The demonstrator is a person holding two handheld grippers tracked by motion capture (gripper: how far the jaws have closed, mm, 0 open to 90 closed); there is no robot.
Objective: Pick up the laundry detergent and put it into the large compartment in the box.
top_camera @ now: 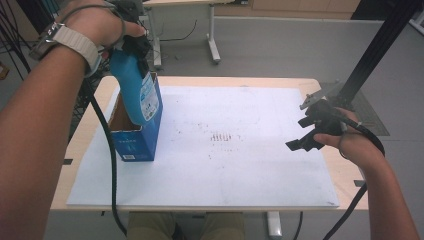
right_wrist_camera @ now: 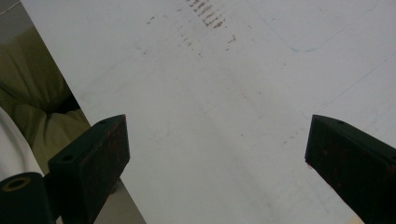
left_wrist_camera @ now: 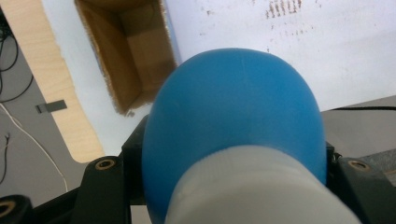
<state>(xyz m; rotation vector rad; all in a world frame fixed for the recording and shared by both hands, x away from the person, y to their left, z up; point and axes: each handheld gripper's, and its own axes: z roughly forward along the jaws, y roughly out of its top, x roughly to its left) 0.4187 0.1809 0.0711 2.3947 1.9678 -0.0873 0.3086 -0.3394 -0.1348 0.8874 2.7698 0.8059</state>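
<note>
A pale wooden tabletop (top_camera: 332,167) under a white sheet (top_camera: 240,150) stands on a grey floor. At the upper left of the high view a blue bottle (top_camera: 134,85) hangs tilted, its lower end inside the open top of a blue carton (top_camera: 142,140) that stands upright at the left of the sheet. The left gripper (top_camera: 135,45) pinches the bottle near its neck, jaws pressed against it. At the right edge of the frame, well apart, the right gripper (top_camera: 305,135) hovers over the sheet, jaws spread with bare sheet between them.
</note>
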